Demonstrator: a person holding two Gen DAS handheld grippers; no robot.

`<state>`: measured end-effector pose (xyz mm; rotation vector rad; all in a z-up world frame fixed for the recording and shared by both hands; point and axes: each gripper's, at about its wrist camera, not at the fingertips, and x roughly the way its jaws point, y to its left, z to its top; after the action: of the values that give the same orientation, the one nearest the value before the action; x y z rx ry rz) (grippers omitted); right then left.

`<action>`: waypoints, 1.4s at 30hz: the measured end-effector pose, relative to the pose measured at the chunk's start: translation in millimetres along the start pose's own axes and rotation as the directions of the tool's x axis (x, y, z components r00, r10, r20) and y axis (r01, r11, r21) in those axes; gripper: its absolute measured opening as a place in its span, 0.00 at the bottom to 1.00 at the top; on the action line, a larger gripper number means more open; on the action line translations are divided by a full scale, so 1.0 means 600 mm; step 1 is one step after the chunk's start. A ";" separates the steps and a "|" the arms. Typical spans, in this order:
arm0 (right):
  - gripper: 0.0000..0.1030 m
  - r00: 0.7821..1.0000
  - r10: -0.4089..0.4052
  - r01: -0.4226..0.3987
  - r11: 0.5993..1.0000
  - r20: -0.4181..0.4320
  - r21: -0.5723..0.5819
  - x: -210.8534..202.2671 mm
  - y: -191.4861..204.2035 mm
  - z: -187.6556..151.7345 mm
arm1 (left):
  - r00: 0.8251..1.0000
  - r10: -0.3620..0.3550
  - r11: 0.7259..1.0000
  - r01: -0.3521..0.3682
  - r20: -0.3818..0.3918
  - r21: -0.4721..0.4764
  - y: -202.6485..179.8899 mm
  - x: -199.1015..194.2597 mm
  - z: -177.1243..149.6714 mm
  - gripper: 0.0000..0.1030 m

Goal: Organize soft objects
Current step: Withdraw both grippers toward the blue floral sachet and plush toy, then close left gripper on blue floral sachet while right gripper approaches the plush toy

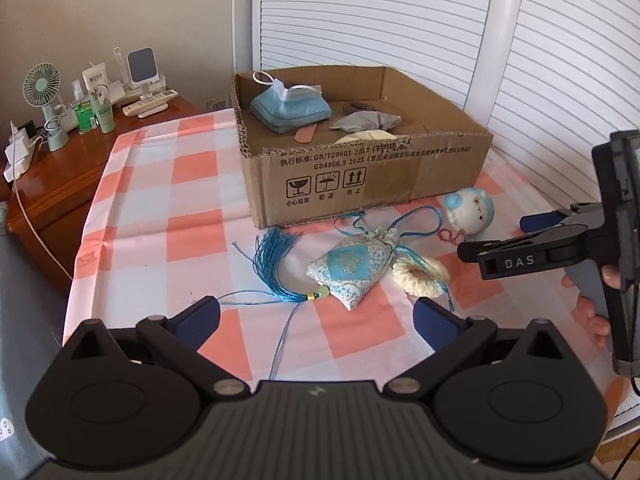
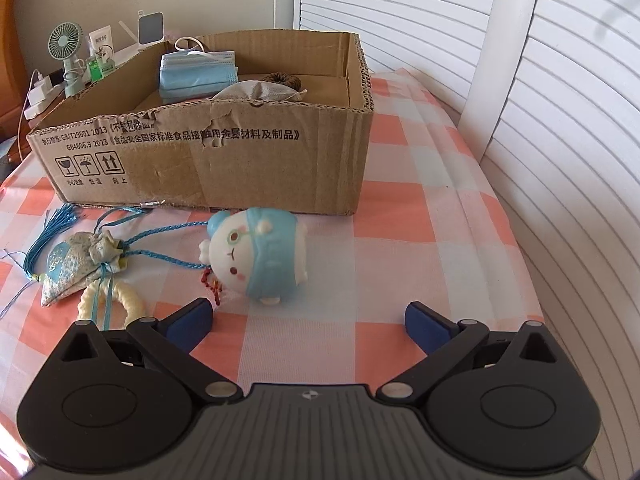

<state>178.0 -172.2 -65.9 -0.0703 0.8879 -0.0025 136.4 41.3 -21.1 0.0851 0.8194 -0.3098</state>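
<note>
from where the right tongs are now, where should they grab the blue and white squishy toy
Grip the squishy toy across its rounded body, one finger on the face side and one on the blue-hooded side, coming straight ahead and down from the near edge. It lies on its side on the checked cloth, just ahead of the open right tongs, and the red cord trails left, clear of the grip.

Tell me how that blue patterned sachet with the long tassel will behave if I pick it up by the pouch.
The sachet looks like a soft stuffed pouch, so it will probably squash and feel light. Its tassel and cords lie loose across the cloth, so they will likely dangle. One cord crosses the cream ring, which may drag along.
</note>
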 end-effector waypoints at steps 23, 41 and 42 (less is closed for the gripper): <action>1.00 0.999 0.017 -0.016 1.000 0.030 -0.024 -0.011 -0.001 -0.016 | 0.998 -0.019 0.963 0.036 -0.066 0.268 -0.008 0.081 -0.006 0.99; 1.00 0.999 0.024 -0.023 0.999 0.042 -0.030 -0.015 -0.002 -0.021 | 0.978 -0.202 0.923 0.210 -0.060 0.321 -0.016 0.126 0.048 0.48; 1.00 0.999 0.024 -0.023 0.999 0.043 -0.030 -0.015 -0.002 -0.020 | 0.974 -0.217 0.928 0.228 -0.069 0.296 -0.013 0.127 0.049 0.43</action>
<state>163.0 -173.8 -66.8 -0.0871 0.8458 0.0336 203.8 10.0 -56.2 0.2864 0.8122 -0.6502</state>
